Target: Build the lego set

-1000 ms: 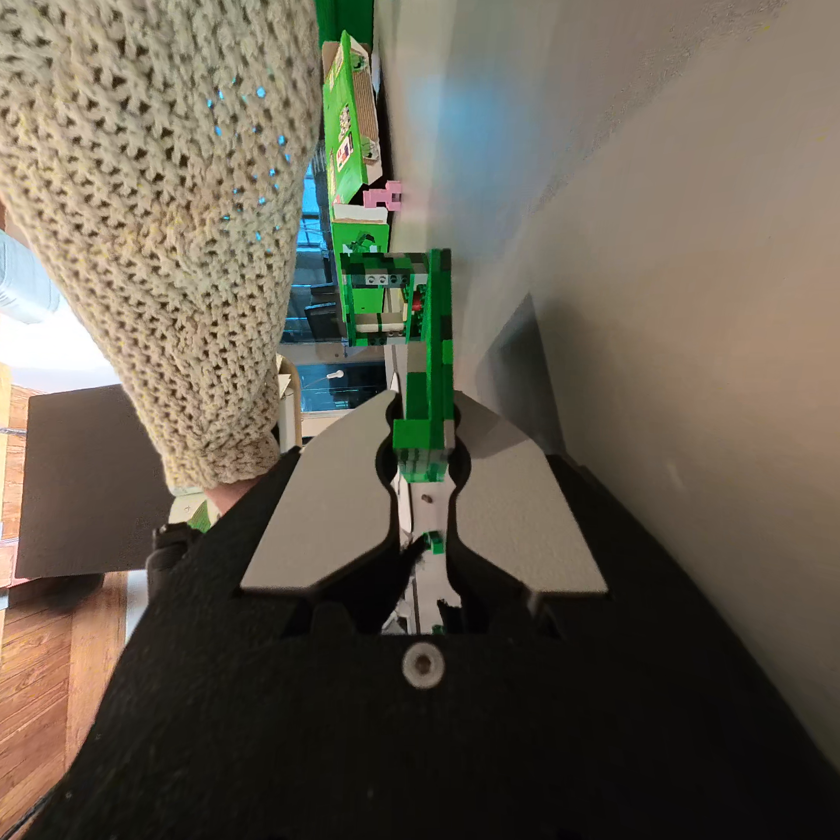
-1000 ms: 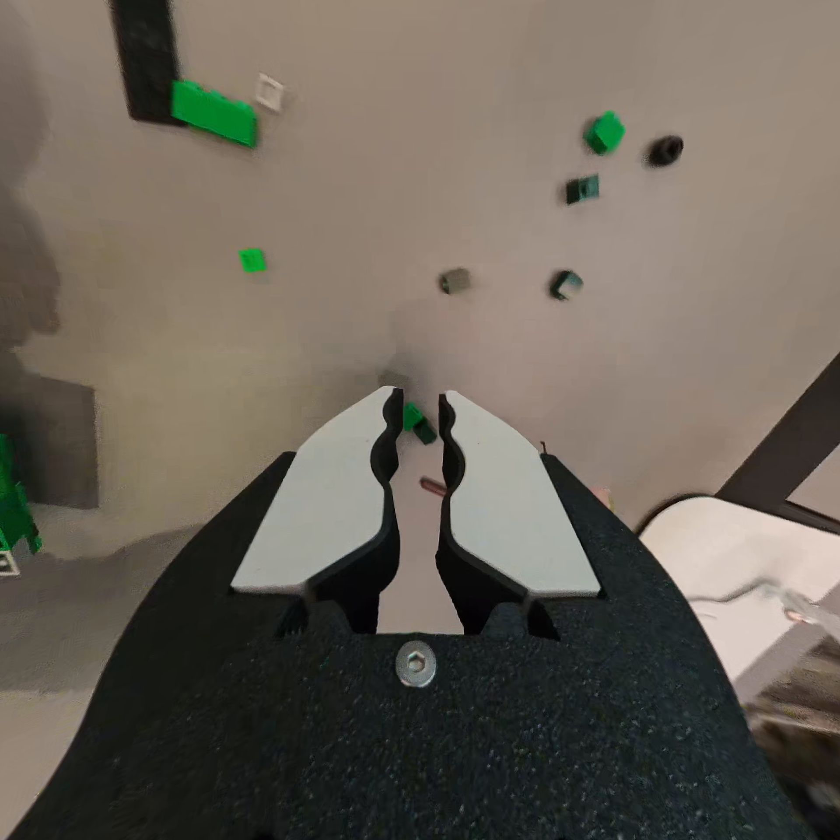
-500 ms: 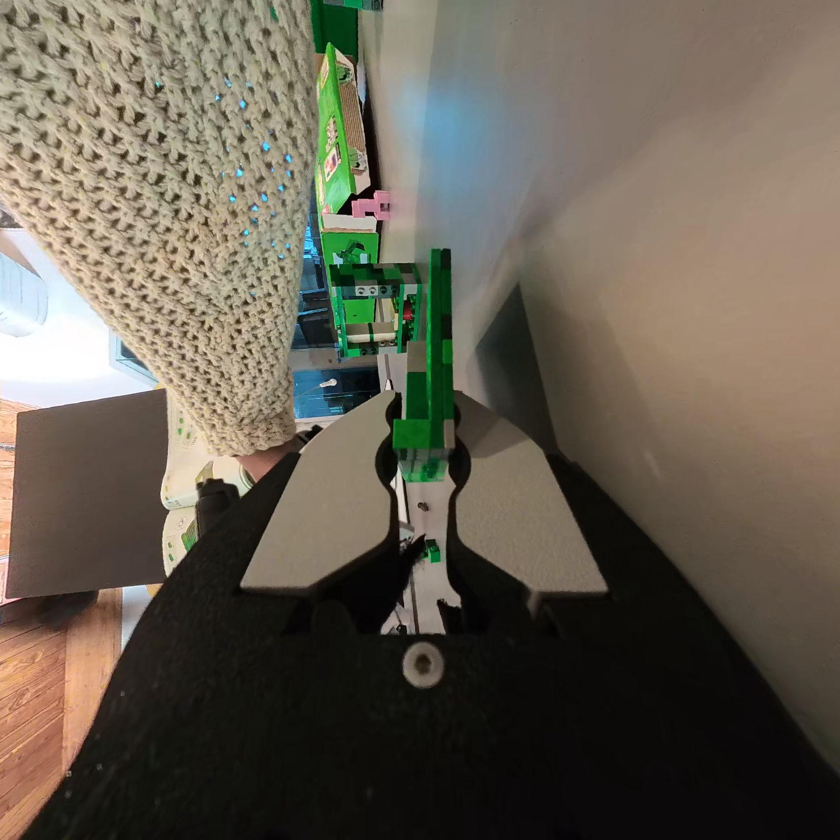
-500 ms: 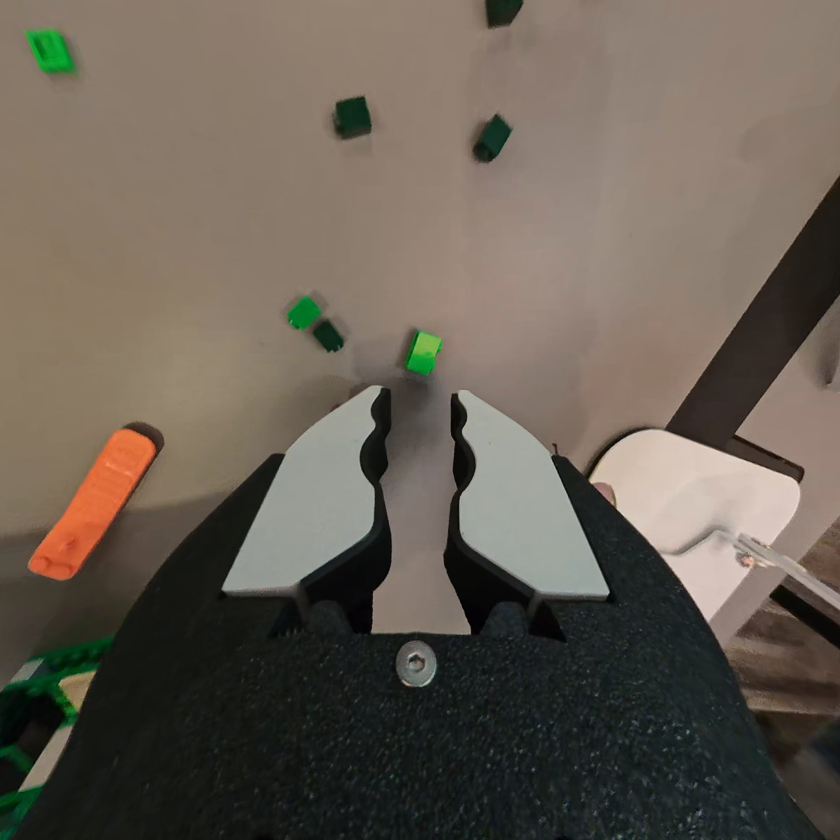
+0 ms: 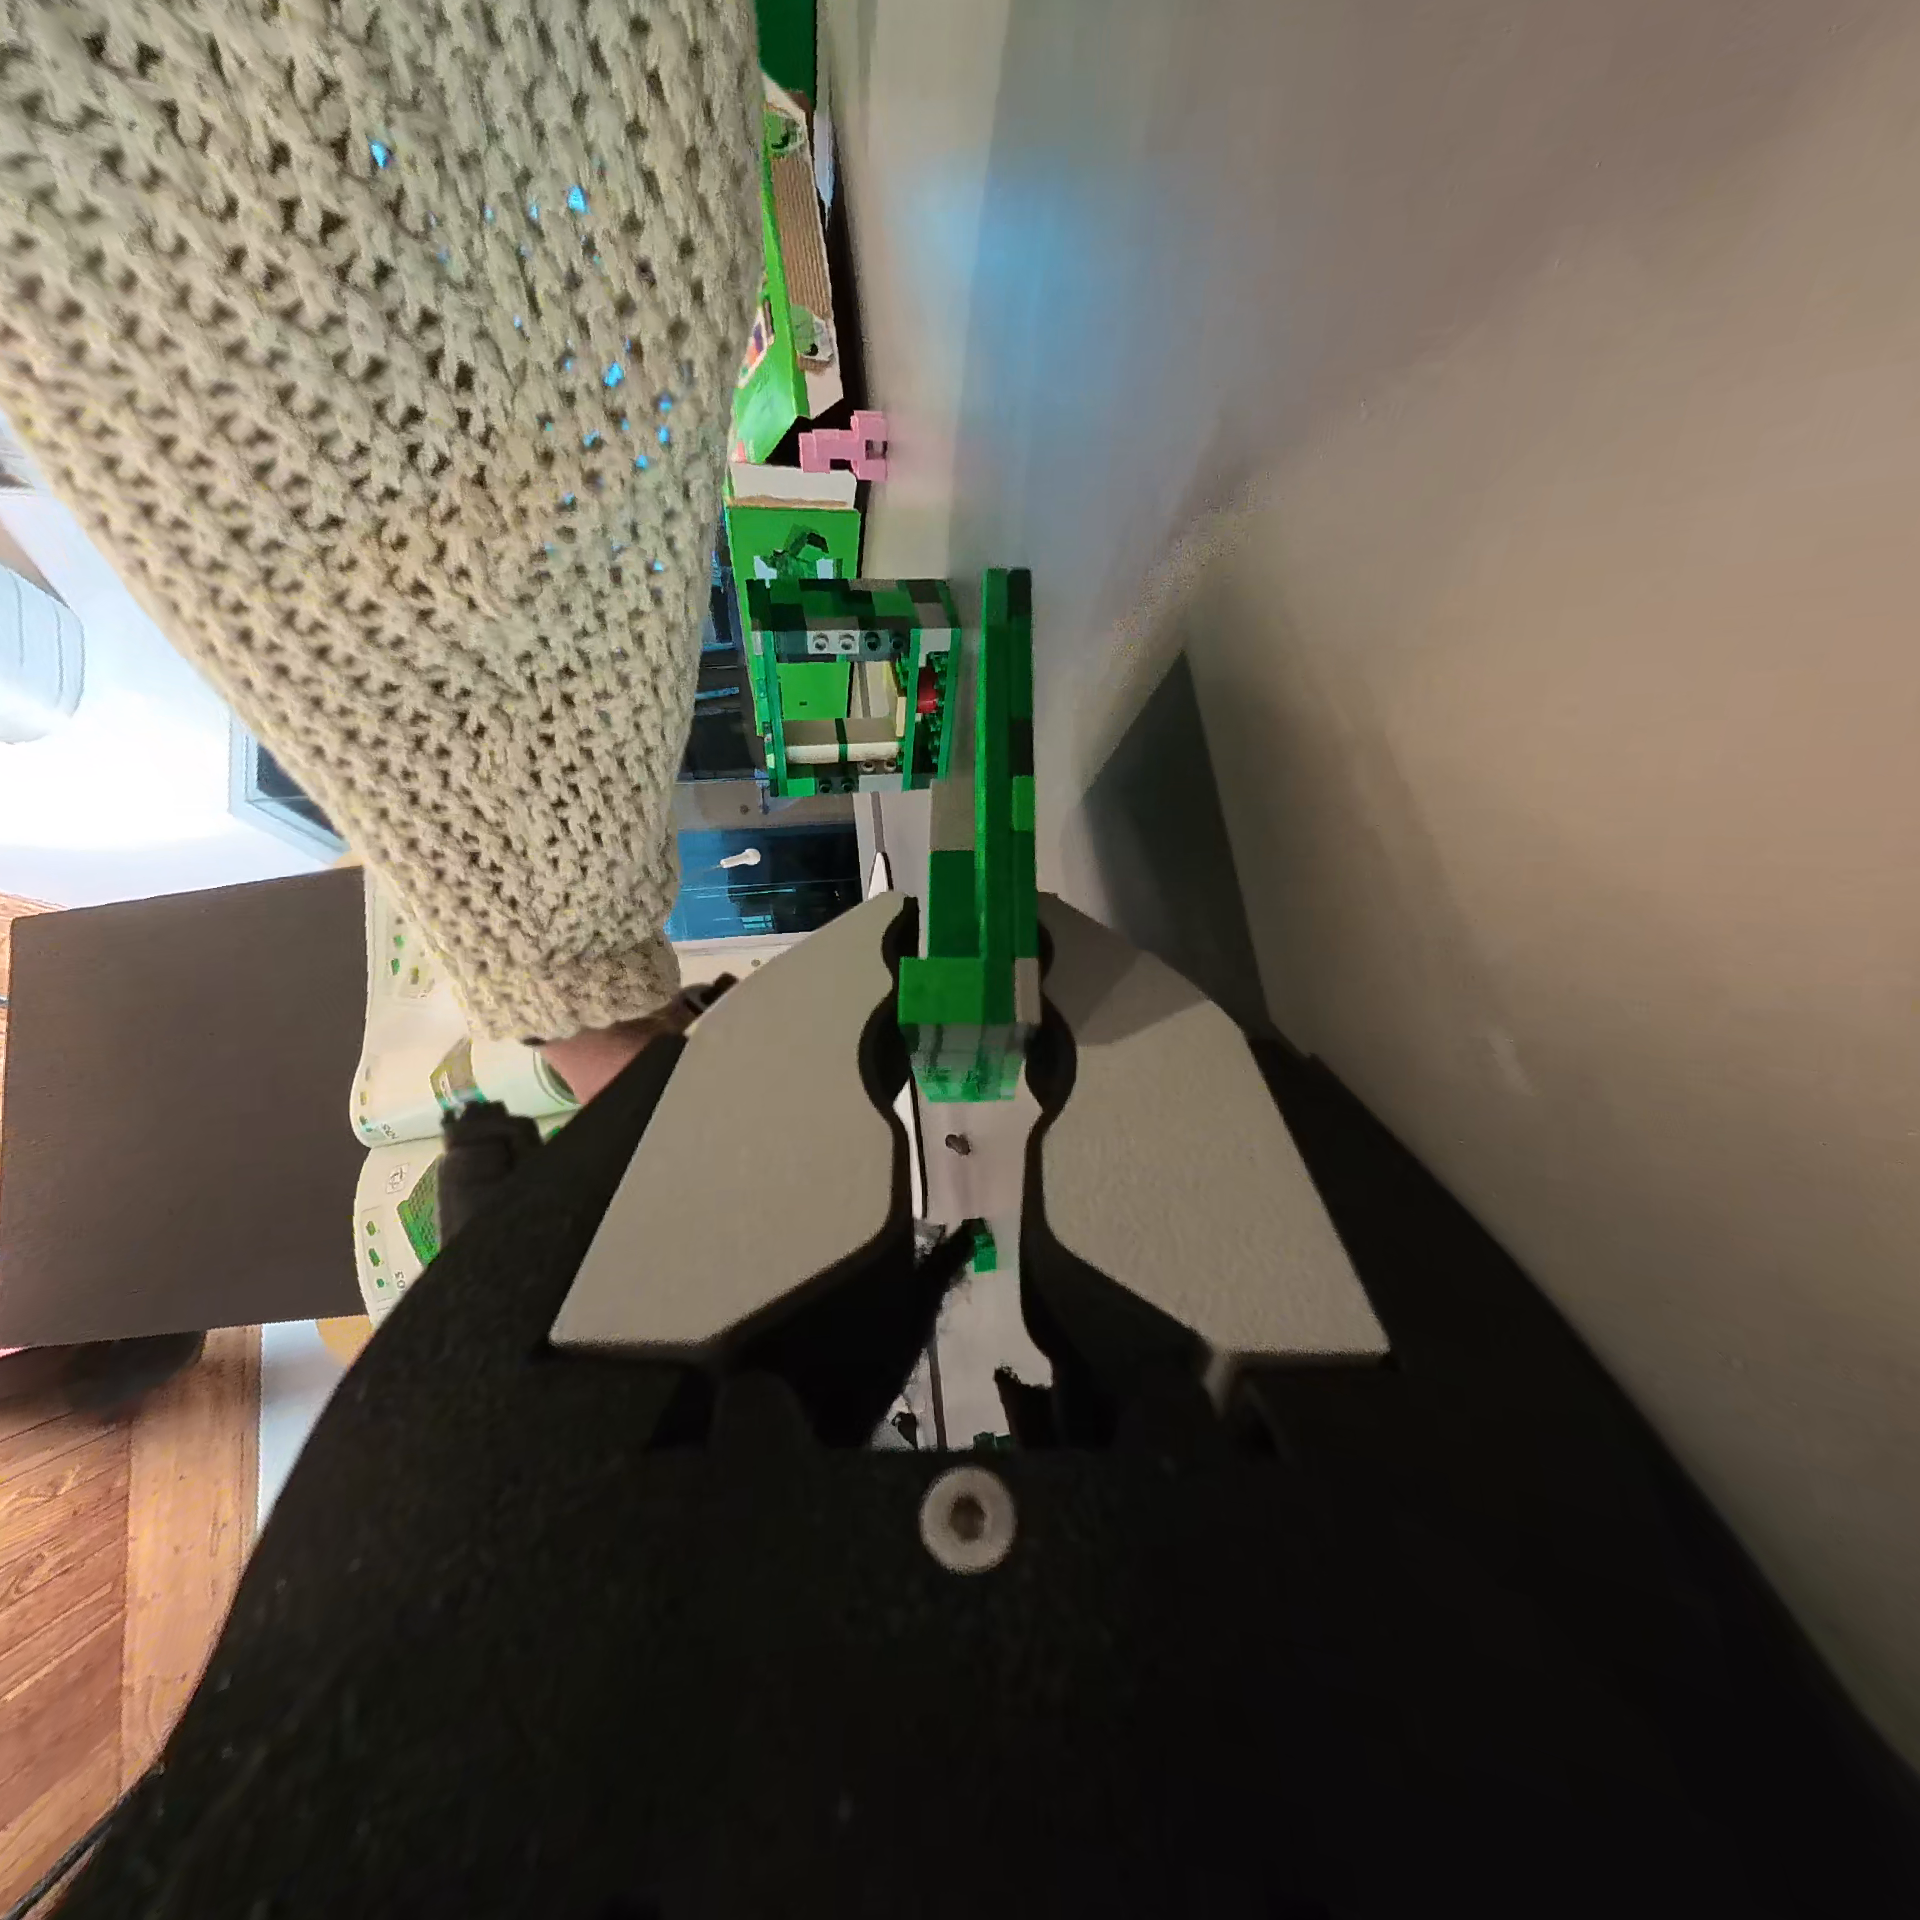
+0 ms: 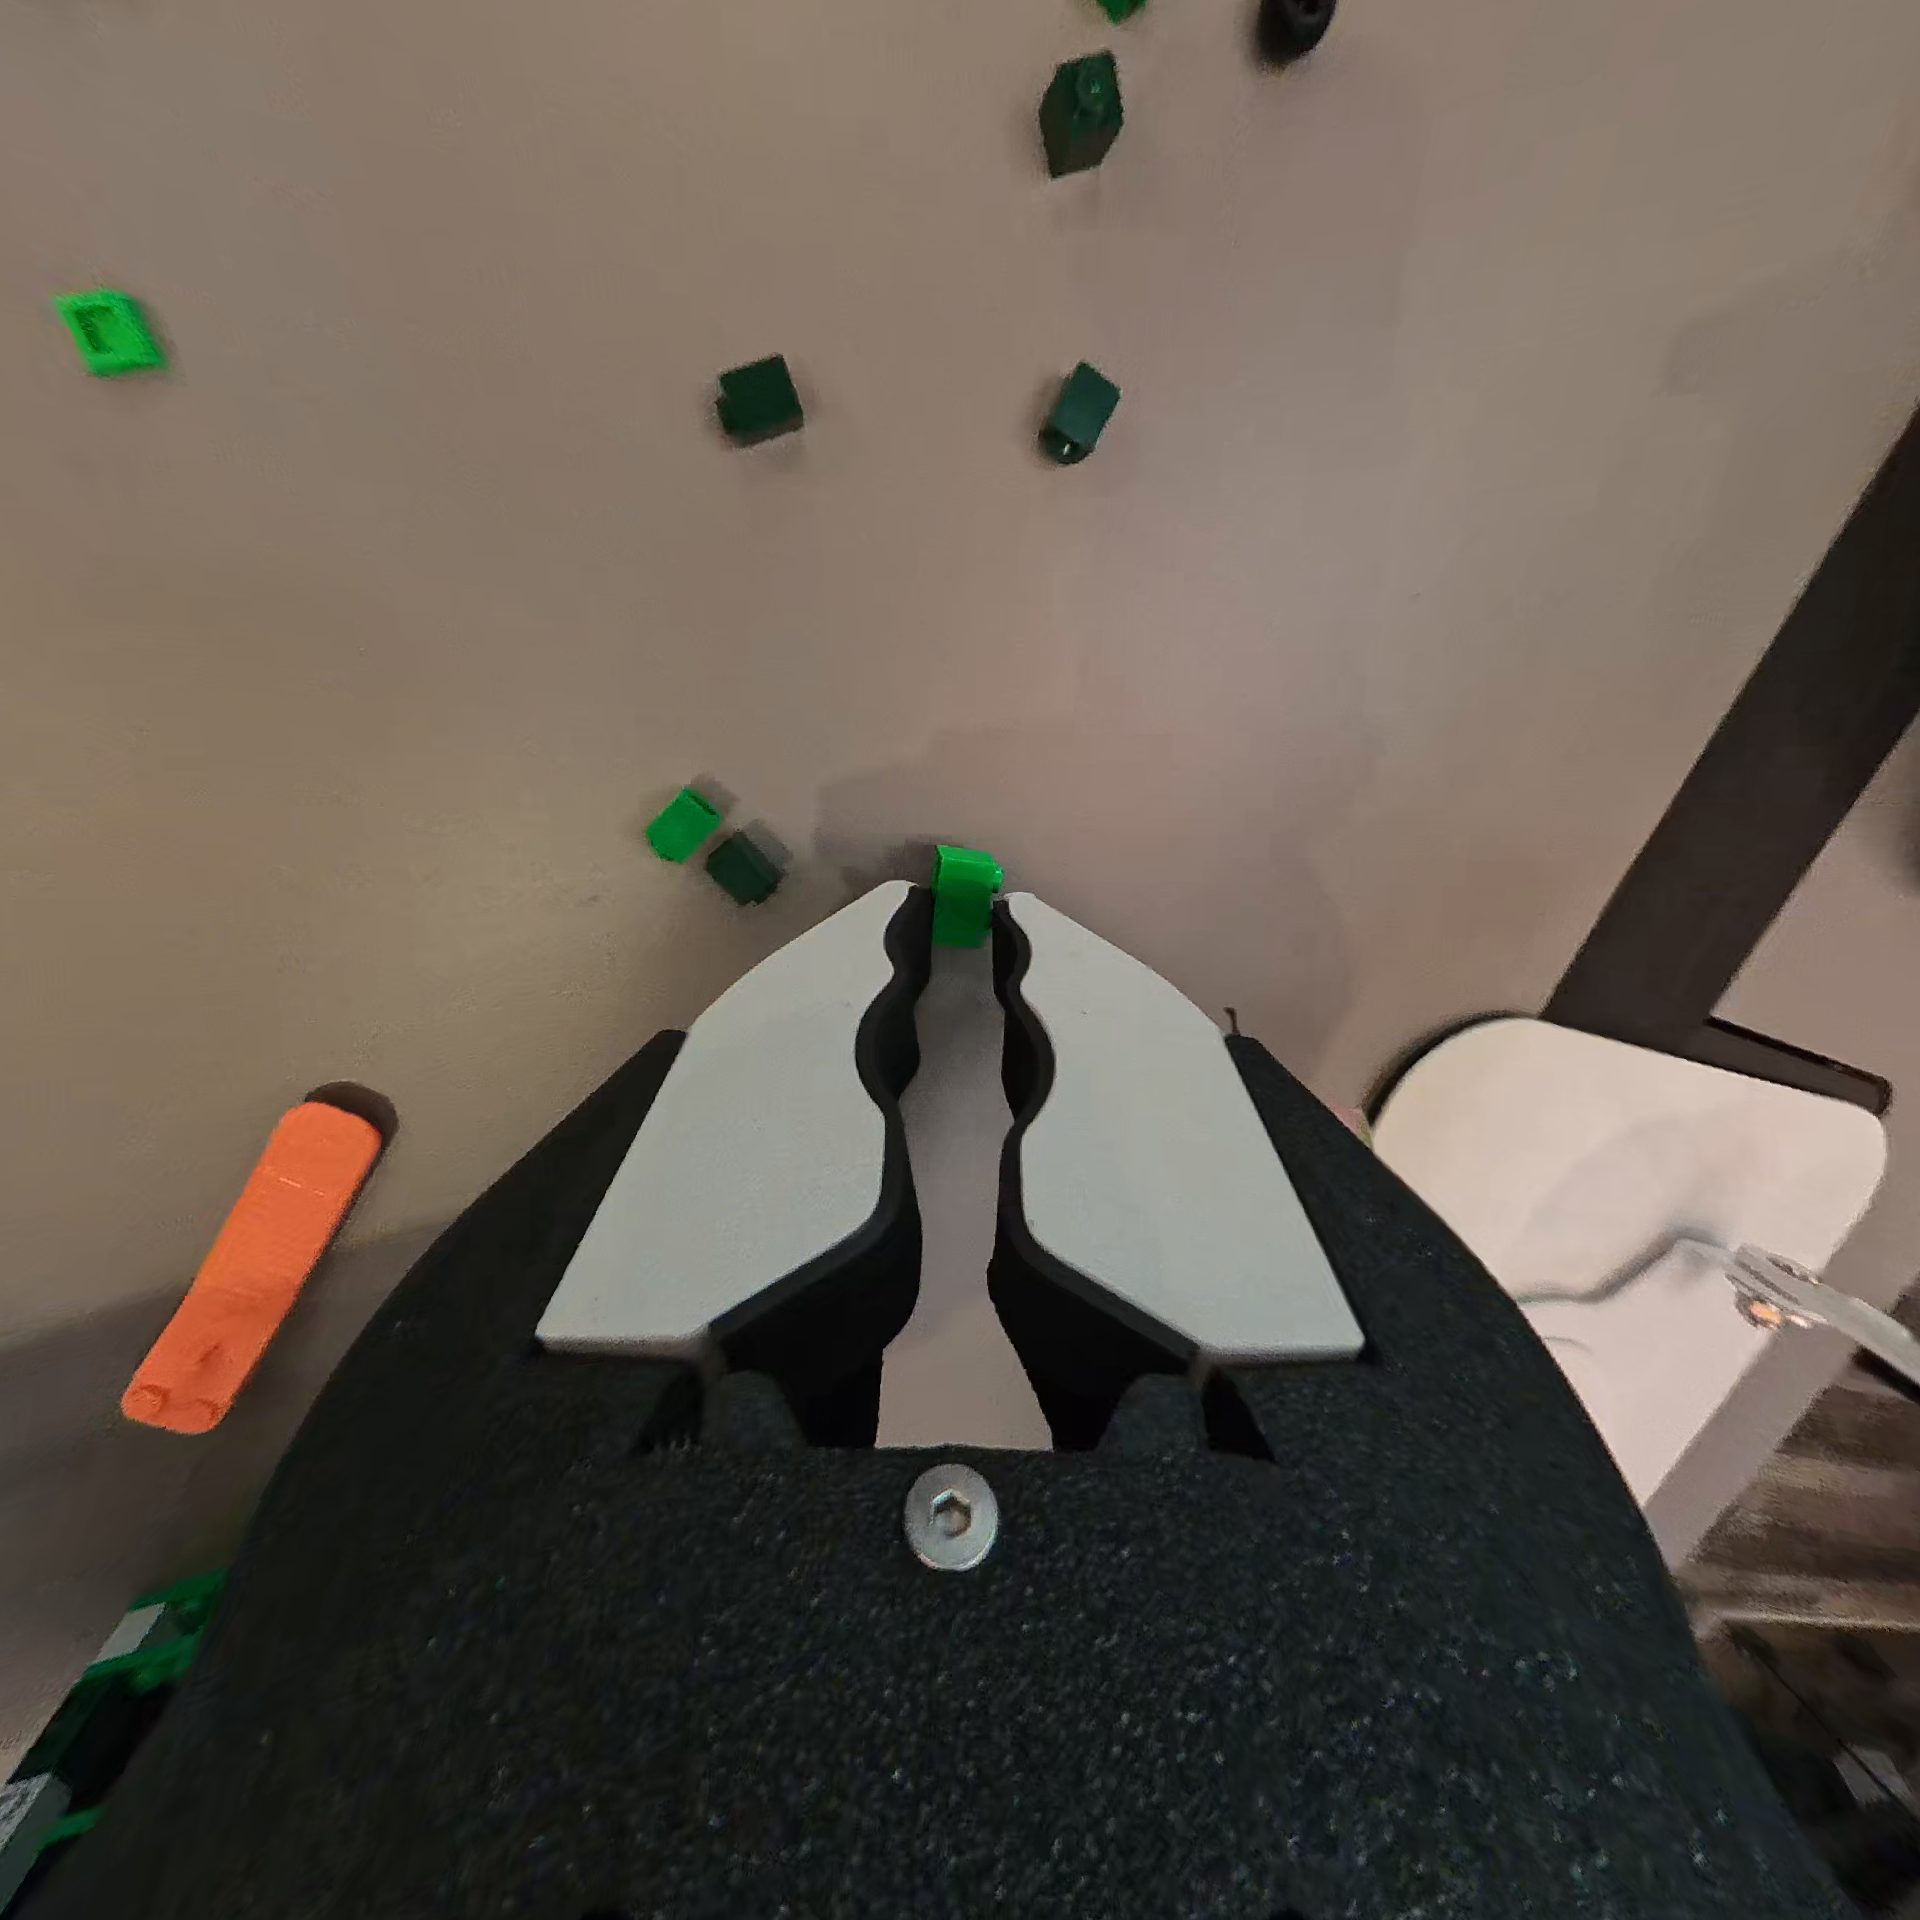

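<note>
My left gripper [image 5: 971,935] is shut on the near end of a long green and grey lego wall [image 5: 987,779], held on edge close to the beige table [image 5: 1455,520]. A boxy green lego build [image 5: 847,686] sits just beyond it. My right gripper [image 6: 956,904] is down at the table, jaws closed on a small bright green brick [image 6: 961,883] between the fingertips. A bright green brick [image 6: 681,824] and a dark green brick [image 6: 743,865] lie just left of it.
Several loose dark green bricks [image 6: 758,400] and a bright green tile [image 6: 107,332] lie farther out. An orange brick separator [image 6: 260,1257] lies at left. A green box [image 5: 774,364], a pink piece [image 5: 847,449] and a knitted sleeve [image 5: 364,468] show in the left wrist view. A black table edge [image 6: 1745,790] runs at right. There is about 25 cm between the tips of the two grippers. From the left gripper's tips to the orange brick separator [image 6: 260,1257] is close to 12 cm.
My right gripper moved forward onto the small bright green brick and its jaws narrowed around it. My left gripper kept its hold on the green wall, shifting only slightly.
</note>
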The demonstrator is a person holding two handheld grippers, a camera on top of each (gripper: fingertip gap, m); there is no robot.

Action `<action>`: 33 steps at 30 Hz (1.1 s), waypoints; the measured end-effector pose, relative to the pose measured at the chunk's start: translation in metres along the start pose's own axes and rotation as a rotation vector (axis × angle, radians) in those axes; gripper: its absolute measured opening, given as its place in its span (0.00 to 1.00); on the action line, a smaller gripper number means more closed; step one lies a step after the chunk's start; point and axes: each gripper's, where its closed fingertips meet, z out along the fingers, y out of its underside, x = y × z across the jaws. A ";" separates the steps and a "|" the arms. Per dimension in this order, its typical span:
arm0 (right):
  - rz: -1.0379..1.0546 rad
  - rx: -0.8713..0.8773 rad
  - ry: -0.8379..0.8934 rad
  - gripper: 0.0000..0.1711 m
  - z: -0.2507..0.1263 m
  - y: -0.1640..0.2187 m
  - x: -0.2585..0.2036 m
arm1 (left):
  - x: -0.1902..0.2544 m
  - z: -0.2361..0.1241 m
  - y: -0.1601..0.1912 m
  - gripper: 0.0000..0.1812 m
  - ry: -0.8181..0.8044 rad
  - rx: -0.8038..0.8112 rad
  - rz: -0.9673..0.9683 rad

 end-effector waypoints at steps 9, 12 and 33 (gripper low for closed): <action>0.191 0.386 0.235 0.06 -0.108 -0.014 -0.080 | -0.006 -0.001 0.005 0.10 -0.036 -0.025 -0.002; 0.357 0.496 0.240 0.06 -0.130 0.003 -0.127 | -0.011 -0.002 0.008 0.10 -0.064 -0.048 0.000; 0.473 0.560 0.275 0.06 -0.085 0.078 -0.241 | -0.013 -0.006 0.007 0.09 -0.079 -0.037 0.006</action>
